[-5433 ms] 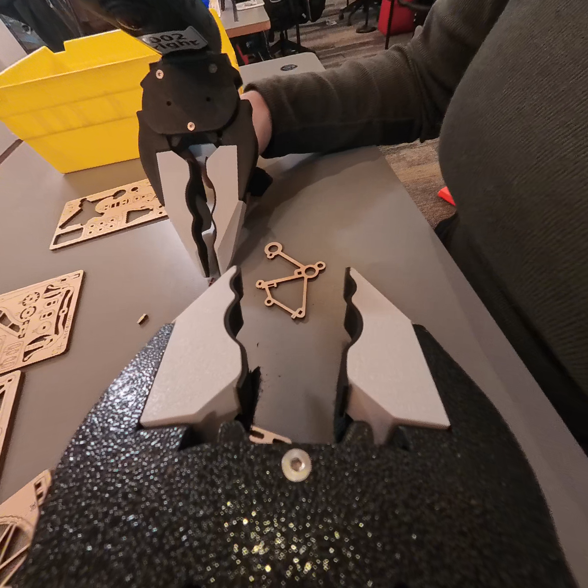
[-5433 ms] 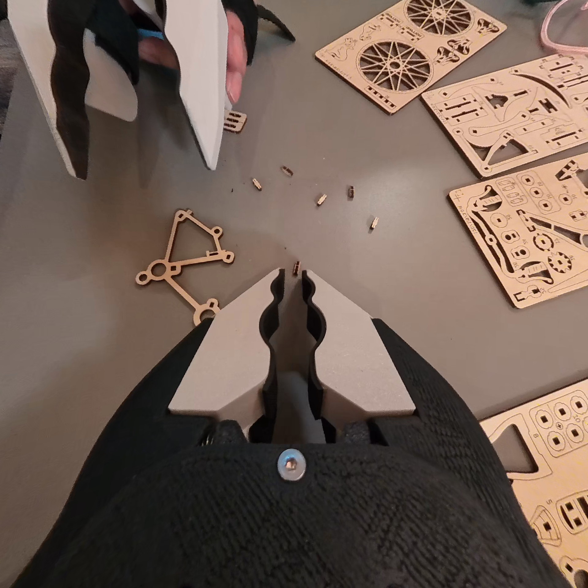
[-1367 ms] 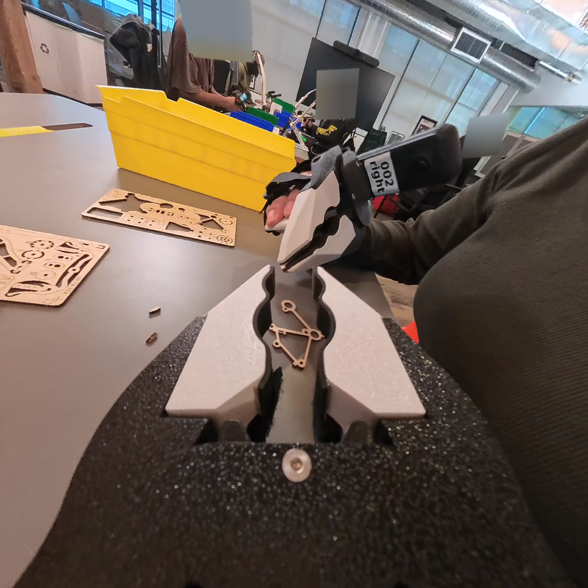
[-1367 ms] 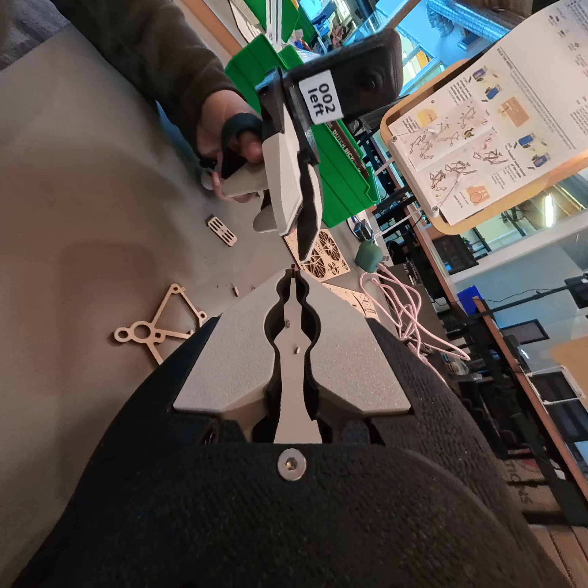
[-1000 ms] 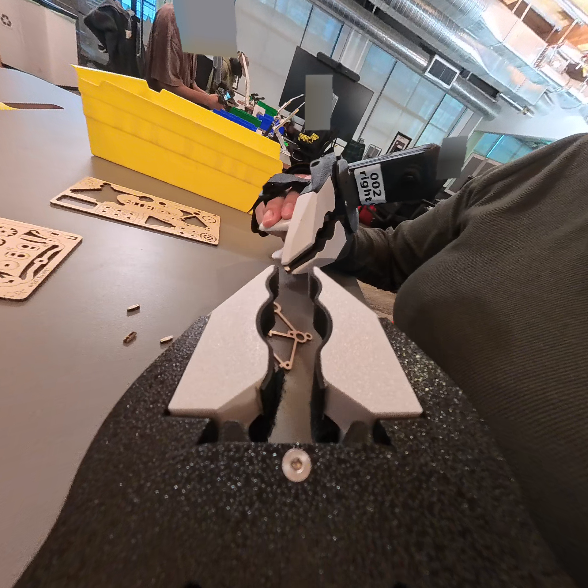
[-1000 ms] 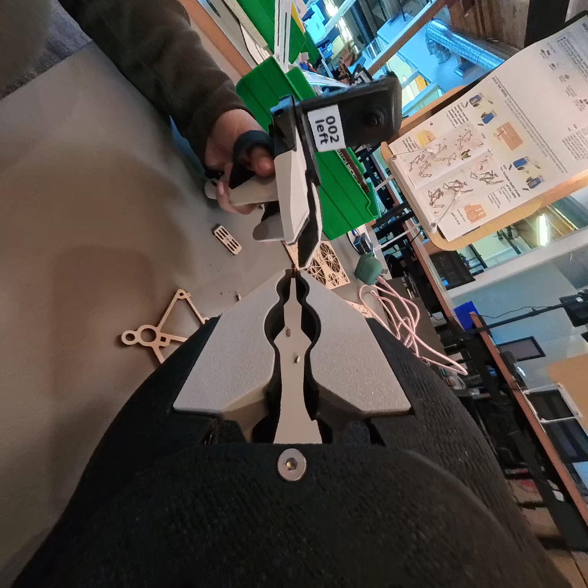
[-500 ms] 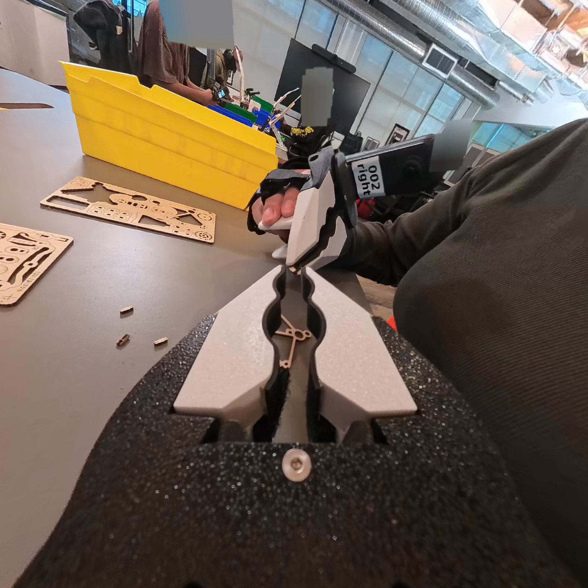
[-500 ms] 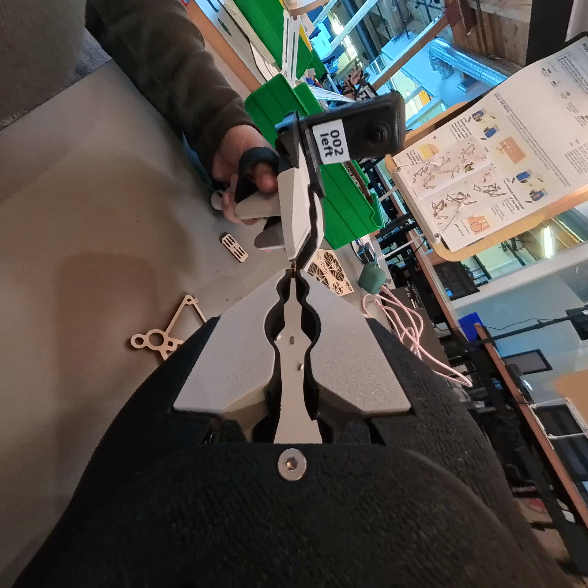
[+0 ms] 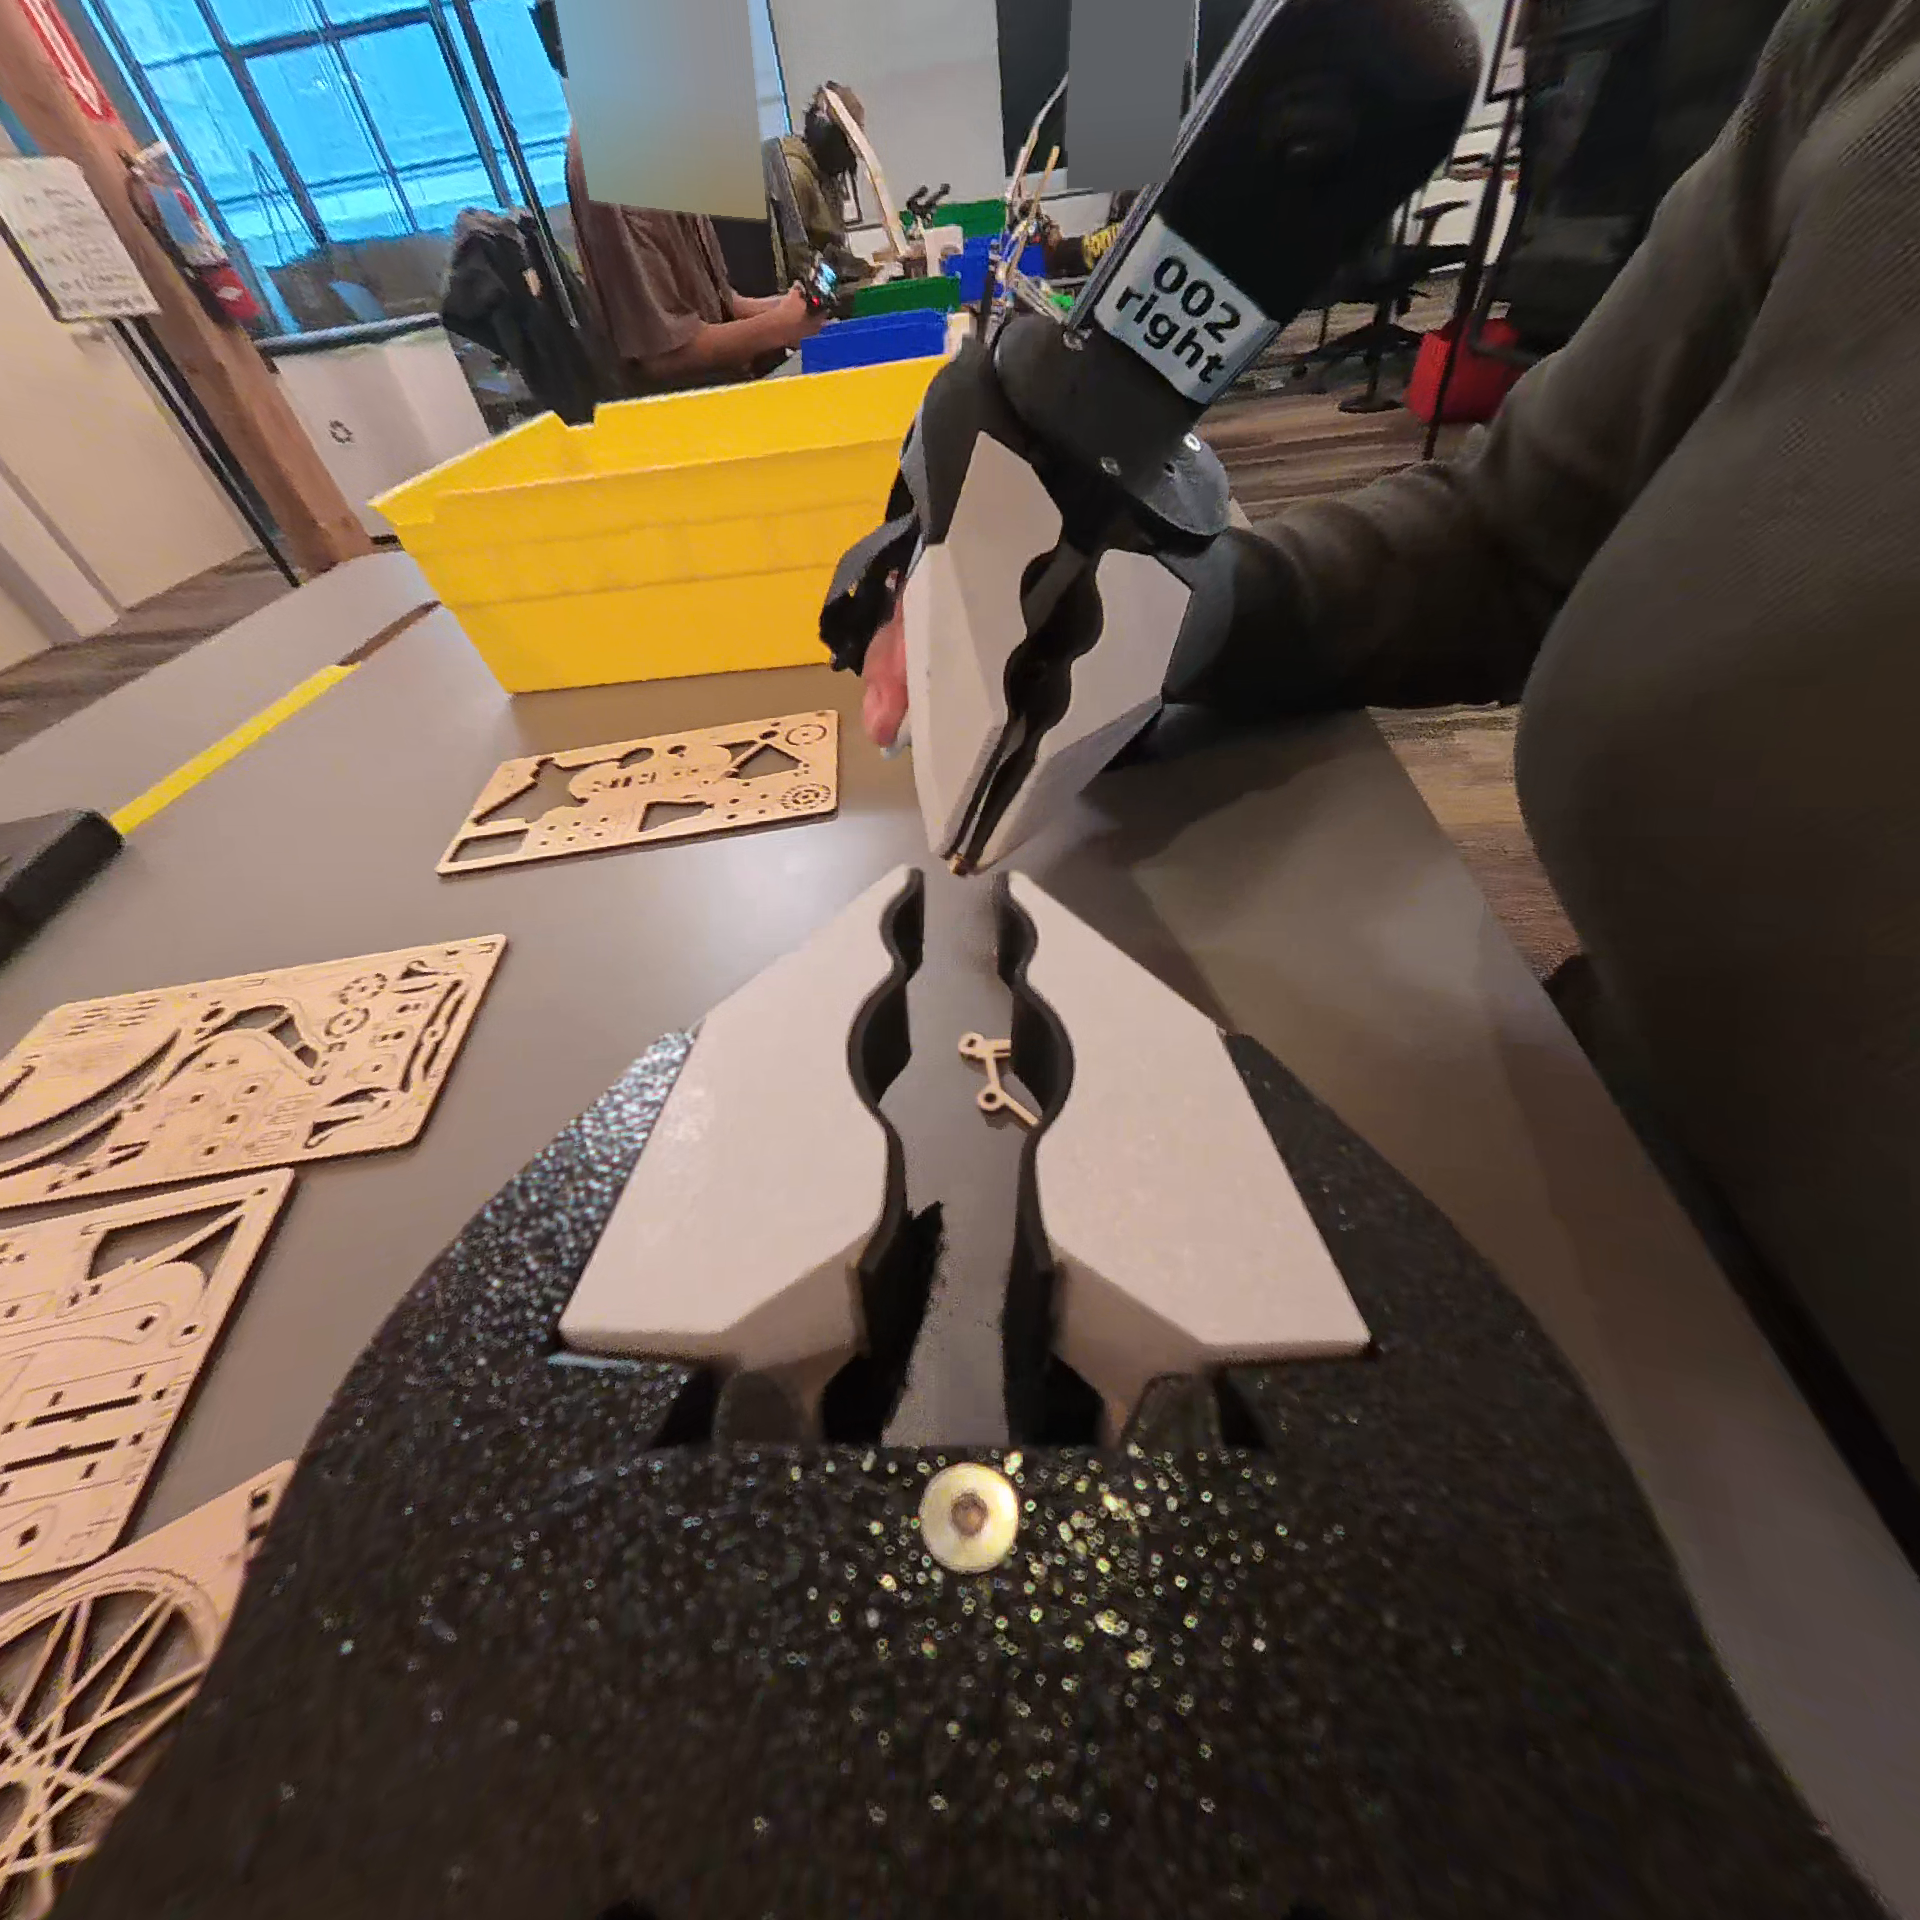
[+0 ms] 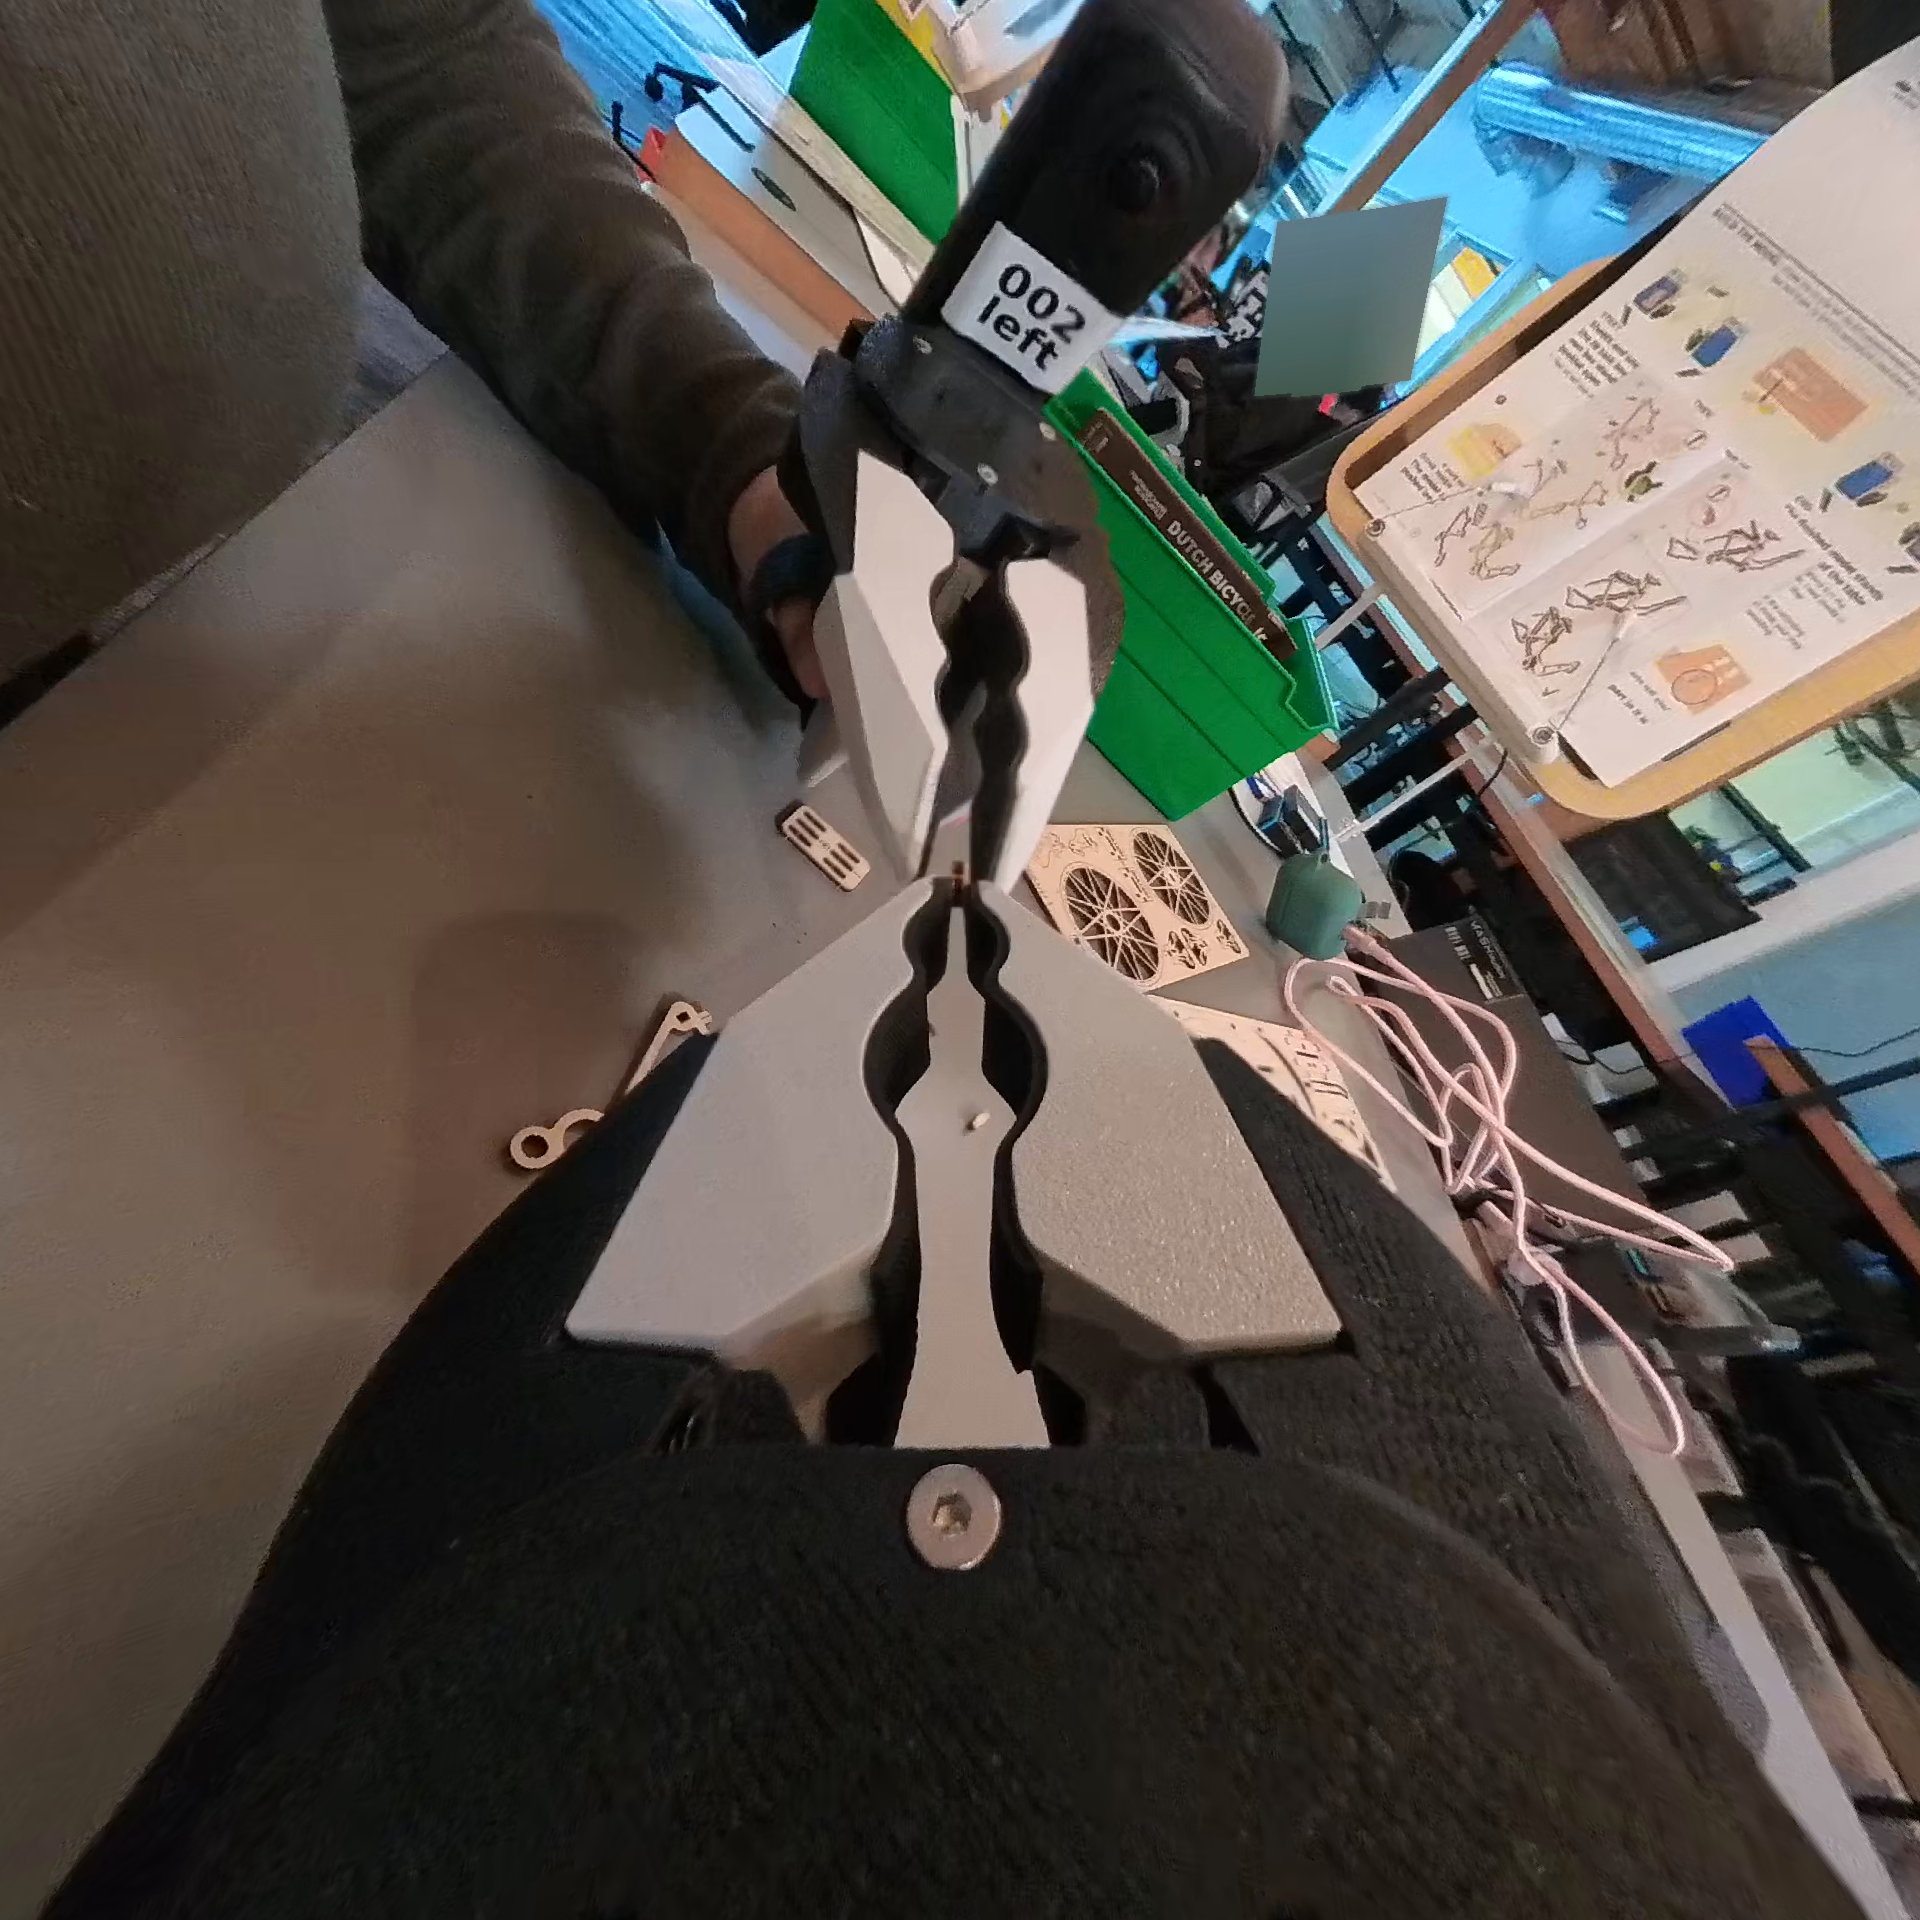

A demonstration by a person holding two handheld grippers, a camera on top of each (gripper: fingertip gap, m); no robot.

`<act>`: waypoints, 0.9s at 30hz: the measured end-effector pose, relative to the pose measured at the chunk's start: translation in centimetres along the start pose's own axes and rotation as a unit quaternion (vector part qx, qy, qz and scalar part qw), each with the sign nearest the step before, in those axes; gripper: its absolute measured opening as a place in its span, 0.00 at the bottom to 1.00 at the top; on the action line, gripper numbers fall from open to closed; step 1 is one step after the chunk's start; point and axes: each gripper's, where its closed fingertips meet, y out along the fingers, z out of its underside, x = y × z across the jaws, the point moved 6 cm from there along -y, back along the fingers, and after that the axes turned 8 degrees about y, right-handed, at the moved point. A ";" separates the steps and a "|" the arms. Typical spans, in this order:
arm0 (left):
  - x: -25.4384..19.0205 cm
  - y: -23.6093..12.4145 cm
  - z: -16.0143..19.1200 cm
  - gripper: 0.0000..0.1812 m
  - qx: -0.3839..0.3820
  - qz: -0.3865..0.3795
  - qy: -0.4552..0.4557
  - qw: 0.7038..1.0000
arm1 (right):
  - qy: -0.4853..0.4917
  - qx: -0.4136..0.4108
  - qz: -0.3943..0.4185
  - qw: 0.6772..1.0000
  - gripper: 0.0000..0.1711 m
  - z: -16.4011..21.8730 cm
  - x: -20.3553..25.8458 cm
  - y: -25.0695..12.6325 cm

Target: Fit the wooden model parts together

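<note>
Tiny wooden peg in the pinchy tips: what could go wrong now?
The tiny wooden peg is pinched only at the very tips of the right hand-held gripper, so it might slip out and drop. The small tan wooden frame piece lies loose on the dark table; pressing the peg in could slide it.

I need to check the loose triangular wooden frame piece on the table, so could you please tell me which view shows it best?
The left wrist view: the wooden frame piece lies between that gripper's fingers, partly hidden. The right wrist view shows only its ring end and a bar beside the gripper body.
</note>
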 end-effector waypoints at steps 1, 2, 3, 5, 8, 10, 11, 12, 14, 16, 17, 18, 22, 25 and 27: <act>0.0 -0.1 -0.1 0.06 -0.003 -0.002 0.007 1.000 | 0.002 0.001 -0.002 1.000 0.00 0.0 0.0 0.0; -0.1 -0.2 -0.2 0.05 -0.002 -0.001 0.017 1.000 | 0.003 0.001 -0.004 1.000 0.00 0.0 0.0 0.1; -0.2 -0.2 -0.1 0.05 0.004 0.000 0.027 1.000 | 0.004 0.002 -0.006 1.000 0.01 0.1 0.1 0.1; -0.4 0.0 0.2 0.03 0.018 0.001 0.046 0.999 | 0.006 0.005 -0.011 1.000 0.01 0.2 0.2 0.2; -0.4 0.0 0.4 0.00 0.026 -0.001 0.055 0.998 | 0.009 0.010 -0.018 1.000 0.00 0.3 0.3 0.3; -0.4 0.0 0.4 0.00 0.026 0.004 0.050 0.998 | 0.012 0.011 -0.021 1.000 0.01 0.3 0.4 0.4; -0.4 0.0 0.4 0.00 0.024 0.003 0.049 0.999 | 0.013 0.011 -0.021 1.000 0.01 0.3 0.3 0.4; -0.4 0.0 0.4 0.01 0.022 -0.002 0.050 0.999 | 0.012 0.013 -0.020 1.000 0.01 0.4 0.3 0.3; -0.5 -0.1 0.2 0.02 0.016 -0.003 0.057 0.998 | 0.011 0.015 -0.021 1.000 0.01 0.4 0.3 0.3; -0.5 -0.1 0.1 0.01 0.020 -0.002 0.065 0.998 | 0.010 0.014 -0.023 1.000 0.00 0.4 0.4 0.4; -0.6 -0.1 0.2 0.01 0.023 -0.002 0.070 0.997 | 0.009 0.016 -0.024 1.000 0.01 0.4 0.4 0.4; -0.6 -0.1 0.2 0.01 0.027 -0.002 0.073 0.997 | 0.007 0.017 -0.025 1.000 0.01 0.5 0.5 0.4; -0.5 -0.1 0.3 0.01 0.034 -0.001 0.072 0.997 | 0.004 0.020 -0.025 0.999 0.01 0.6 0.6 0.6; -0.5 -0.1 0.3 0.00 0.037 -0.006 0.080 0.996 | 0.005 0.020 -0.022 1.000 0.01 0.6 0.5 0.6; -0.5 -0.1 0.3 0.01 0.039 -0.012 0.090 0.995 | 0.009 0.020 -0.021 1.000 0.01 0.7 0.5 0.6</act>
